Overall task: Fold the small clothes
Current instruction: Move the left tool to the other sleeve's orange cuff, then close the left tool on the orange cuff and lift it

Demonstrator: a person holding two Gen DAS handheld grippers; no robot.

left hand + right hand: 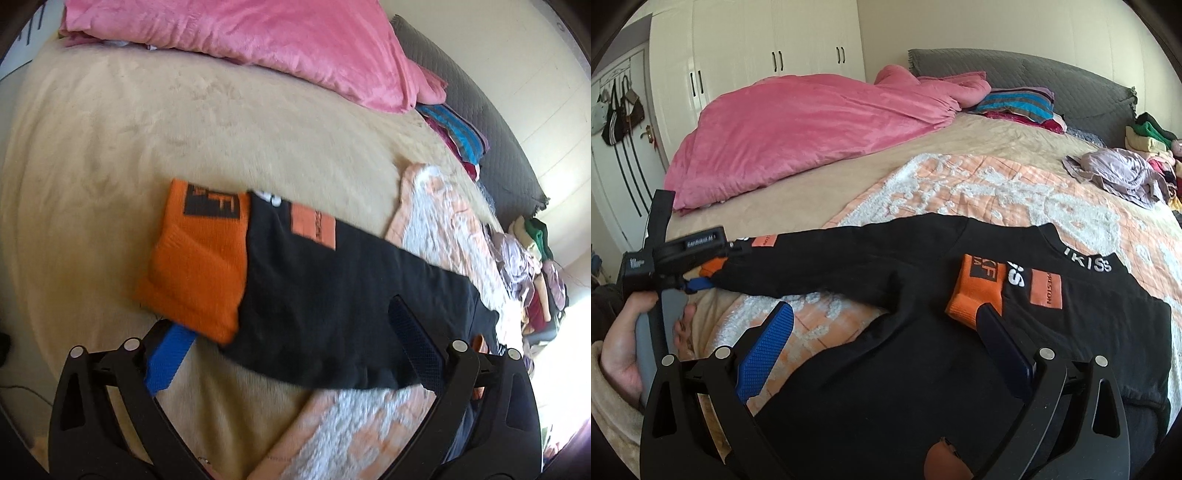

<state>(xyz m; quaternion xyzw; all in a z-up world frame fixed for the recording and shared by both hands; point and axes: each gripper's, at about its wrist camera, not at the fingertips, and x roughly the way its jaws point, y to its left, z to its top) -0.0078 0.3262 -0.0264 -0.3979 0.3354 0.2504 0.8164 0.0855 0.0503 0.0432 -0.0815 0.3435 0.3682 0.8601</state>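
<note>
Two views. Left wrist: the left gripper (pixel 280 354) has its jaws spread wide around the sleeve (pixel 314 295) near its orange cuff (pixel 195 258), which lies out on the bed (pixel 110 129), seemingly placed for a grab not yet made. Right wrist: the right gripper (pixel 882 343), jaws also apart, hovers over the black top (pixel 886 369), whose other sleeve is already folded across the chest.

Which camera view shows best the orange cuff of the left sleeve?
The left wrist view. The orange cuff is large and unhidden there, between the open fingers of the left claw. In the right wrist view only a small orange bit shows at that claw, far off.
</note>
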